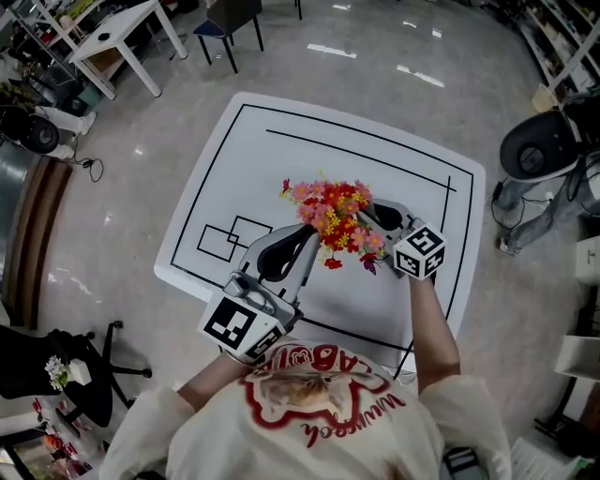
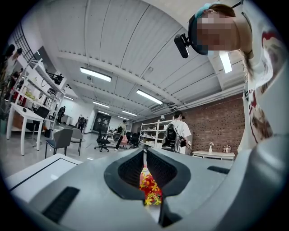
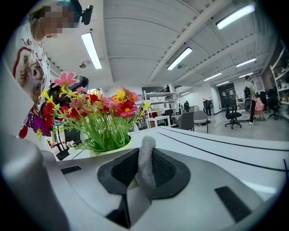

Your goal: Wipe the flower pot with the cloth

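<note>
A bunch of red, pink and yellow flowers (image 1: 333, 220) stands in the middle of the white table (image 1: 253, 159); from above the blooms hide the pot. In the right gripper view the pale pot rim (image 3: 115, 149) shows under green stems, just left of the jaws. My right gripper (image 1: 367, 215) is at the flowers' right side, shut on a grey cloth (image 3: 146, 167) that sticks up between its pads. My left gripper (image 1: 309, 234) is shut with nothing in it and points at the flowers (image 2: 149, 187) from their near left.
Black lines mark the tabletop, with small rectangles (image 1: 230, 239) at its left. A white desk (image 1: 122, 33) and a chair (image 1: 230, 23) stand beyond the table, a round grey machine (image 1: 539, 145) to the right, a black stool (image 1: 103, 361) at lower left. People (image 2: 178, 133) stand far off.
</note>
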`<state>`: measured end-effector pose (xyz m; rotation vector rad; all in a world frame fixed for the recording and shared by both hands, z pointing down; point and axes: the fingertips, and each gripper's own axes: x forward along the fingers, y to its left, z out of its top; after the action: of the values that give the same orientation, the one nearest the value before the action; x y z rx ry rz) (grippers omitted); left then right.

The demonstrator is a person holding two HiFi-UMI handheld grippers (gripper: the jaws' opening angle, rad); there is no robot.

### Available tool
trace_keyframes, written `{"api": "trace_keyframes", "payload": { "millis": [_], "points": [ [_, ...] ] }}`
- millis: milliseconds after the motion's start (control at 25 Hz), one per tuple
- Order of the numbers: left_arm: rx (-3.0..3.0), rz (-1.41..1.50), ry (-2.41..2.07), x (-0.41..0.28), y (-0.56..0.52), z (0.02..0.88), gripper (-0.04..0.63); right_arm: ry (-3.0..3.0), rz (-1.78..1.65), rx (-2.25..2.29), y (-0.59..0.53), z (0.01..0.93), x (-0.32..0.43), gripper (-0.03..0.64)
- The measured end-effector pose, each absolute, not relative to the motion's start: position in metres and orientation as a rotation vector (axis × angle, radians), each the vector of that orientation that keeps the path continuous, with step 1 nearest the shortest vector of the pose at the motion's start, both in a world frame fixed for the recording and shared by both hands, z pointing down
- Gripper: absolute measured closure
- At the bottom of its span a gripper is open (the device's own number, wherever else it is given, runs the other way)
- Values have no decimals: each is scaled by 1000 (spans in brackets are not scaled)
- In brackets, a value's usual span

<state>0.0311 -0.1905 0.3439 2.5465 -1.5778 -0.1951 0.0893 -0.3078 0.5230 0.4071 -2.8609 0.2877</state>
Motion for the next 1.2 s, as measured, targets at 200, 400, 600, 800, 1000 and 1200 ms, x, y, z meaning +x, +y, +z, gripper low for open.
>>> {"api": "trace_keyframes", "payload": {
  "millis": [200, 400, 600, 800, 1000, 1200],
  "points": [
    [2567, -197, -1564, 33, -188, 340, 591, -2851, 297, 425, -304, 524, 93, 546],
    [2565, -199, -1552, 32, -184, 342, 591, -2847, 289, 447, -298, 524, 97, 546],
    [2561, -216, -1540, 33, -181, 344, 591, -2844, 284, 470, -293, 524, 100, 546],
    [2561, -210, -1535, 36, -175, 347, 591, -2840, 268, 474, -287, 524, 102, 545],
    [2550, -225, -1554, 32, -168, 348, 591, -2834, 252, 496, -284, 525, 103, 546],
    [2570, -247, -1522, 28, -168, 347, 591, -2817, 263, 542, -278, 529, 107, 546]
  ]
}}
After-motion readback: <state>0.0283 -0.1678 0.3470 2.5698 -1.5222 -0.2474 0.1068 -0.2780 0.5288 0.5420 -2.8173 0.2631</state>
